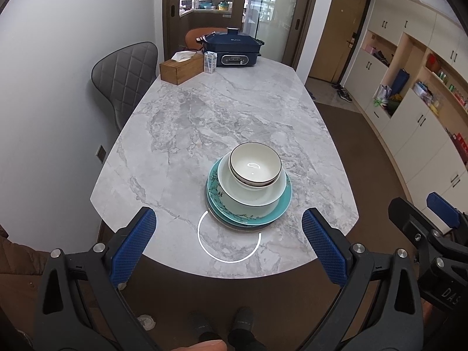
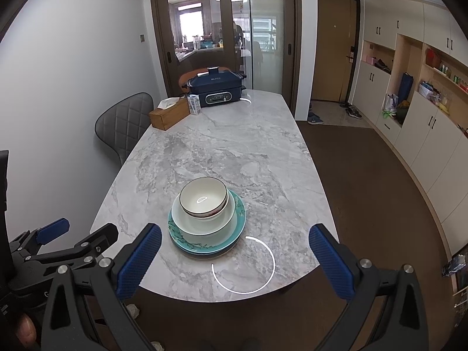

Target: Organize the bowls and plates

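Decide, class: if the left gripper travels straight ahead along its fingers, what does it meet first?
Probably the stack: the left gripper, open, points at the teal plate under the white bowl. Depth is uncertain.

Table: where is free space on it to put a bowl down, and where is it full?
The marble table is bare between the stacked dishes near the close edge and the far end. Bare strips also flank the stack. The far end is crowded: tissue box, small carton and blue electric cooker.

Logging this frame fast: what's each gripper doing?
Left gripper: open, empty.
Right gripper: open, empty.
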### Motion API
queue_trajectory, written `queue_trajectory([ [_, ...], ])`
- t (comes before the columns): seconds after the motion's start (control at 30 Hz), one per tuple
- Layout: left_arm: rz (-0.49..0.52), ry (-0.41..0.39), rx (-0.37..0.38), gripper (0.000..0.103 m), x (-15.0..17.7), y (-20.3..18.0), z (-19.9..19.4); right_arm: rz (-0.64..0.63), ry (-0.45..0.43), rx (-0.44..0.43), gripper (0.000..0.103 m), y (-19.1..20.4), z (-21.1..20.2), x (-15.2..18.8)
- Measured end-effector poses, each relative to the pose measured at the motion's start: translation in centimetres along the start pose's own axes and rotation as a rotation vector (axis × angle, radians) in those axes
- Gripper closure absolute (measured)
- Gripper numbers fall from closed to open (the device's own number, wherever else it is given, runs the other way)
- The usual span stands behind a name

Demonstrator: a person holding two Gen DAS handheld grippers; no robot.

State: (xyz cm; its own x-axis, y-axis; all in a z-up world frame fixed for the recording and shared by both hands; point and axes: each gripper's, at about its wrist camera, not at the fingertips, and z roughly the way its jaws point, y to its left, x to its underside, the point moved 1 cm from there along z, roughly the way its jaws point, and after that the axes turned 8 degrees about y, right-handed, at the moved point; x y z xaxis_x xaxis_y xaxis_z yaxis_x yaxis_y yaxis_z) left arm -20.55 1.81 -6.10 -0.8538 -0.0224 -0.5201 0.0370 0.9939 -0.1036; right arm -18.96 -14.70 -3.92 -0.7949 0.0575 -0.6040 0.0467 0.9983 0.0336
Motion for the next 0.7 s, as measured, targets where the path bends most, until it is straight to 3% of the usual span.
queue_trajectory([
  [0.7, 0.002, -0.003, -0.01, 0.002, 0.07, 0.25, -0.23, 0.003, 0.004, -0.002, 0.0, -0.25, -0.24, 0.44],
])
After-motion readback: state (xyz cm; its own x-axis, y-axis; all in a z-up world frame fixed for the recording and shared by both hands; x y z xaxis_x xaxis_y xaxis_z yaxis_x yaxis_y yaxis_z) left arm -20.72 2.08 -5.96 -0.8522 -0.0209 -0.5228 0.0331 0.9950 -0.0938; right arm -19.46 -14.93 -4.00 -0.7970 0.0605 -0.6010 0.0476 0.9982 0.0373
